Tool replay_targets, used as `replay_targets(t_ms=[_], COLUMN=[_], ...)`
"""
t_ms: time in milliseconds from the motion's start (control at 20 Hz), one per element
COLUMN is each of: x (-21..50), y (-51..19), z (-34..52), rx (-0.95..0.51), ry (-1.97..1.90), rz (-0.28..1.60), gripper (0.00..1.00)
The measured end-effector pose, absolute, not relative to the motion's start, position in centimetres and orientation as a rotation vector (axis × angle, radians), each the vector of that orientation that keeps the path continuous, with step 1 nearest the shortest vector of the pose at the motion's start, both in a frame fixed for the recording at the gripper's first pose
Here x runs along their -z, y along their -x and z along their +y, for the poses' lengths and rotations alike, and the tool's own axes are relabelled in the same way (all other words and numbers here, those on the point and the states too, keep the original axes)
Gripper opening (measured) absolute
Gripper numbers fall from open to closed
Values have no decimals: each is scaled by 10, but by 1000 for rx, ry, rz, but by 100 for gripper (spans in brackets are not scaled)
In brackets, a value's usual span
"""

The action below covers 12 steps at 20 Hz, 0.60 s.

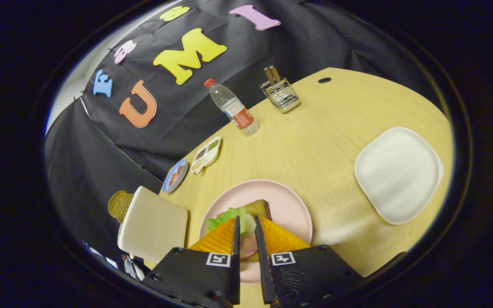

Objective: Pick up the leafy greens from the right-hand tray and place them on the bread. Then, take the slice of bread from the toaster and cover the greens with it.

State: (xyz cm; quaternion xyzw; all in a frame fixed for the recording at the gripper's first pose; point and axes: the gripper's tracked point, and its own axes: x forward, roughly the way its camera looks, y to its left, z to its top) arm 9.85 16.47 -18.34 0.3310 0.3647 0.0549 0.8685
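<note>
My gripper [246, 219] hangs low over the pink plate [291, 205], its fingers drawn close with a narrow gap. The leafy greens [223, 219] sit in that gap and spread out to the left of the fingers, resting on the brown slice of bread [260, 208] on the plate. Both fingers seem to press on the leaves. The cream toaster [154, 226] stands left of the plate, with a slice of bread [119, 205] sticking out of its far end. The white tray [396, 173] lies to the right with nothing on it.
A water bottle [233, 108] and a wire holder [281, 94] with two sticks stand at the table's far side. Two small dishes [206, 155] [175, 175] lie by the left edge. Bare wood stretches between plate and tray.
</note>
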Motion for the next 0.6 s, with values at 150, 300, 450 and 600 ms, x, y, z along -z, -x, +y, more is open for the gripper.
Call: replay_targets(t_ms=[150,300,450,600], x=[185,170,144,113], y=[-96,-96,-97,-92], z=[157,142,124,116], rx=[-107,-82,-38,-2], ry=[-652,-566,-474,-350], rz=[744,675,566,448], gripper=[31,56,82,89])
